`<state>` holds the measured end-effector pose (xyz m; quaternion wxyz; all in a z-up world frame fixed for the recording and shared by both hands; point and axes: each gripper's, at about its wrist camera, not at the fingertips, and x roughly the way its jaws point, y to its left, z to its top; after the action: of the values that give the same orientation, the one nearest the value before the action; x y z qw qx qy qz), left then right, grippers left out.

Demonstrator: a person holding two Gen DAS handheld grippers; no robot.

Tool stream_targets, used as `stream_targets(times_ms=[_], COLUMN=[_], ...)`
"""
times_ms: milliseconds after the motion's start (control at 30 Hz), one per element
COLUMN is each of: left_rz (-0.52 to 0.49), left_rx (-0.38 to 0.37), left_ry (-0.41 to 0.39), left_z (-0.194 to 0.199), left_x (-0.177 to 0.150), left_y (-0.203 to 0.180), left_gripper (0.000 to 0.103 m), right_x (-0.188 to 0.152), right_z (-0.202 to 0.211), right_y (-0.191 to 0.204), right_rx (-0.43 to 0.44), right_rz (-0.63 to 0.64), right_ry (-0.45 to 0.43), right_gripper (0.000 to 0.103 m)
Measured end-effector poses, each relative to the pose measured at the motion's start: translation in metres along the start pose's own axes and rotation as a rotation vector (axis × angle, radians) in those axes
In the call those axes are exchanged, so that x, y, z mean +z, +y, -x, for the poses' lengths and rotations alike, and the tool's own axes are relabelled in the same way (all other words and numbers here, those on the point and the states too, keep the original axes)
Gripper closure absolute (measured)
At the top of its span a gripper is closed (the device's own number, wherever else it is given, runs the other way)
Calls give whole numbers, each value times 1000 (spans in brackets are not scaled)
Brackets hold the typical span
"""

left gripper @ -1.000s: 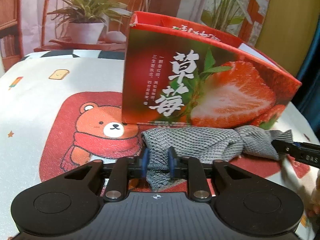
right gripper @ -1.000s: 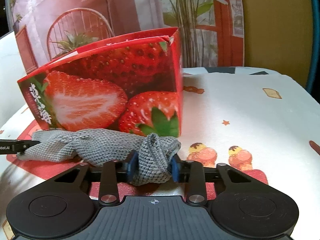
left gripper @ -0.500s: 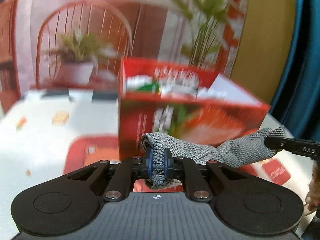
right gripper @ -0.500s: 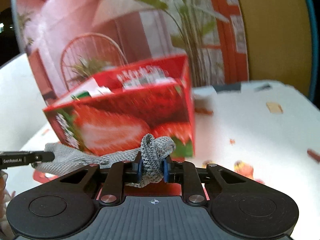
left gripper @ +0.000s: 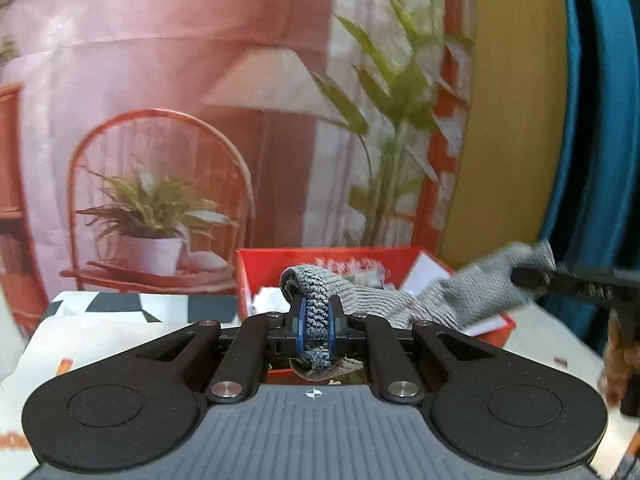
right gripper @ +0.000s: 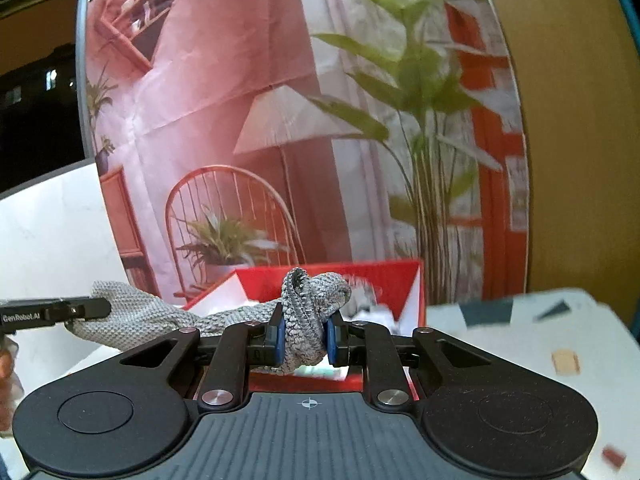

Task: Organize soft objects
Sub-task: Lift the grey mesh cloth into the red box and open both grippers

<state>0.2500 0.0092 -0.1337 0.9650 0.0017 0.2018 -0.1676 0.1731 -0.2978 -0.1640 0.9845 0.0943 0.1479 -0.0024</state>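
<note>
Left tool (left gripper: 315, 325) is clenched on one end of a gray knitted cloth (left gripper: 384, 300), the fabric pinched between its blue pads (left gripper: 301, 328) with a fold bulging above them and a short tail hanging below. Right tool (right gripper: 304, 338) is clamped on the other end of the same cloth (right gripper: 308, 316), a bunched wad squeezed between its pads (right gripper: 280, 340). The cloth hangs stretched between the two tools, lifted clear of the worktop (left gripper: 100, 332), with its middle sagging over the open top of a red box (left gripper: 280, 268). In the left view the cloth runs right from the pads to the tip of the right tool, seen near the right edge; in the right view it runs left to the tip of the left tool at the left edge. The box (right gripper: 400, 276) stands on the worktop (right gripper: 520, 332) just past both tools, white paper and blurred contents showing inside. Behind it hangs a printed backdrop (left gripper: 160, 80) with a chair, potted plant and lamp. Both views are motion blurred.
</note>
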Motion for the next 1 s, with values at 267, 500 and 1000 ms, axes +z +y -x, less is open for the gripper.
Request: stream_targets(times_ms=[267, 500, 1000], left_rz=[-43, -8, -11], left_rx=[-61, -83, -75], left_ry=[178, 340, 464], left_z=[-52, -105, -156], left_x=[27, 18, 4], left_y=[10, 19, 9], left_gripper=[92, 92, 91], right_x=[23, 13, -5], right_z=[-44, -76, -125], right_y=[-2, -2, -14], right_rx=[10, 1, -54], right_rz=[69, 69, 27], right_ry=[124, 291, 460], right_gripper=[86, 86, 86])
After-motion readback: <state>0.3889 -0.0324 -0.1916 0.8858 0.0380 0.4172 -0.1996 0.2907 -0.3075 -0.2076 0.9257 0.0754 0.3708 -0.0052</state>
